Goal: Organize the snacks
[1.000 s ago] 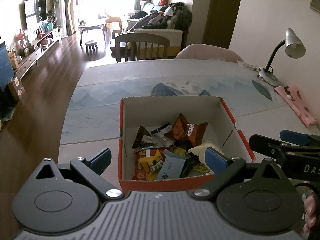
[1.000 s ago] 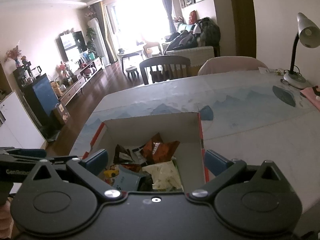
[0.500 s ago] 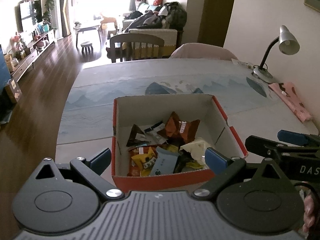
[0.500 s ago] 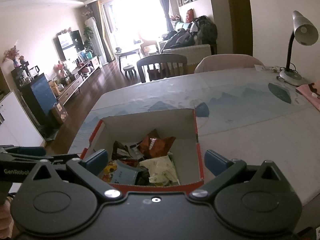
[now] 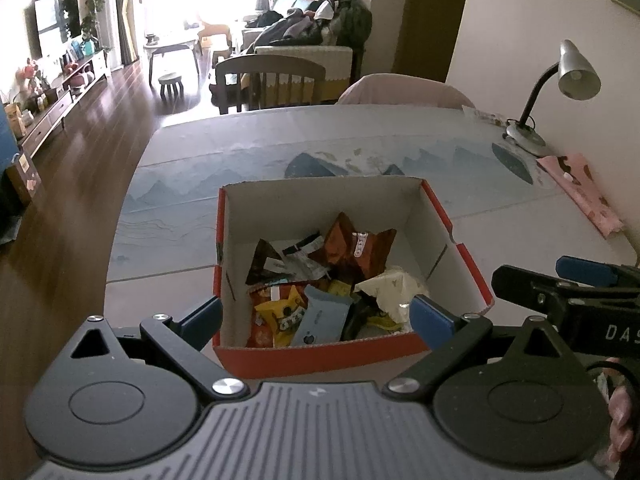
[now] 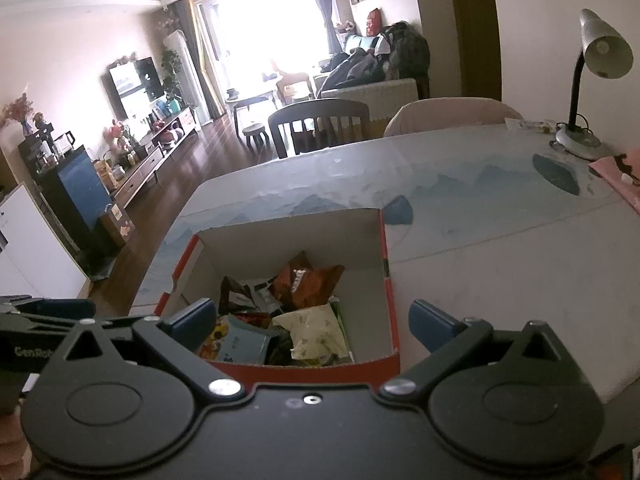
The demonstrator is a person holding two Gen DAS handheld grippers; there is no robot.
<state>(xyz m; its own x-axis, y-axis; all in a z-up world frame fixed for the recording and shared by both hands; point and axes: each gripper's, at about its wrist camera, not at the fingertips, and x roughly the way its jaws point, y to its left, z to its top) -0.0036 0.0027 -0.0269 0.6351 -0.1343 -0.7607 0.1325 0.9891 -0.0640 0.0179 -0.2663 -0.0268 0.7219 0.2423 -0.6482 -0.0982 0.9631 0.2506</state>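
A red cardboard box [image 5: 320, 360] with a white inside stands near the table's front edge; it also shows in the right wrist view [image 6: 390, 280]. Inside lie several snack packets: a brown one [image 5: 352, 248], a yellow one [image 5: 280, 312], a light blue one [image 5: 320, 316] and a white one [image 5: 392, 292]. My left gripper [image 5: 316, 316] is open and empty, held above the box's near wall. My right gripper [image 6: 312, 320] is open and empty, above the box's near right corner. The right gripper also shows at the right of the left wrist view [image 5: 560, 288].
A grey desk lamp [image 5: 560, 92] stands at the table's far right corner, with a pink cloth [image 5: 580, 188] beside it. Two chairs [image 5: 272, 80] stand at the far side. The table's left edge drops to a wooden floor [image 5: 60, 220].
Both grippers have drawn back a little toward me and risen, so the box sits farther away in both views. Both stay open and empty.
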